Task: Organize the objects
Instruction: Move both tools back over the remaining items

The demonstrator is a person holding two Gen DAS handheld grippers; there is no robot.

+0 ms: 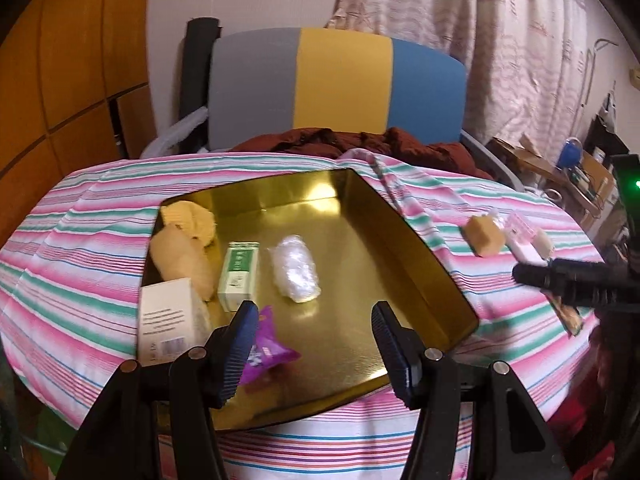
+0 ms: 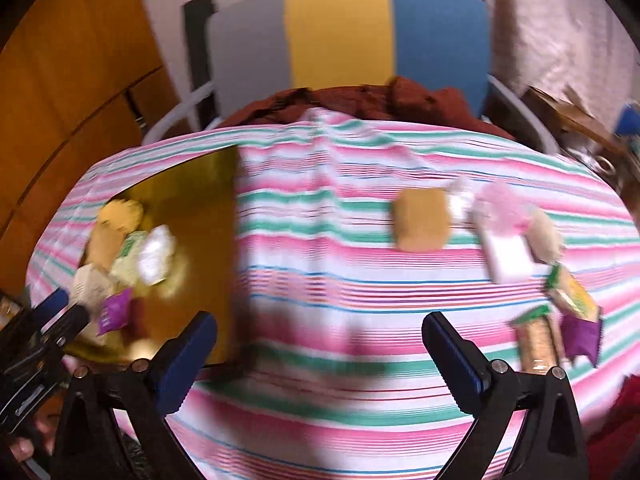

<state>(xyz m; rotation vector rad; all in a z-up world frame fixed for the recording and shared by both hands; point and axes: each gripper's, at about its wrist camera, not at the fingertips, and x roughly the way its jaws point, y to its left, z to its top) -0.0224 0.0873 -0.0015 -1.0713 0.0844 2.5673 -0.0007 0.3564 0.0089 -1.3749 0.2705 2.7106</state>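
A gold tray (image 1: 352, 248) lies on the striped cloth. It holds two tan wrapped pieces (image 1: 184, 256), a white box (image 1: 170, 320), a green-white box (image 1: 239, 274), a clear plastic packet (image 1: 296, 274) and a purple packet (image 1: 268, 350). My left gripper (image 1: 314, 312) hangs open over the tray's near edge, and the purple packet lies loose by its left finger. My right gripper (image 2: 320, 320) is open above bare cloth, holding nothing. To its right lie a tan block (image 2: 420, 218), a white-pink packet (image 2: 504, 240), cracker packets (image 2: 536, 340) and another purple packet (image 2: 582, 334).
Behind the table stands a chair (image 1: 340, 84) with a grey, yellow and blue back, and dark red fabric (image 1: 360, 146) is heaped on its seat. There is a wooden cabinet (image 1: 60, 80) to the left, a curtain (image 1: 500, 40) behind and cluttered shelves (image 1: 580, 168) at the far right. The right wrist view is motion-blurred.
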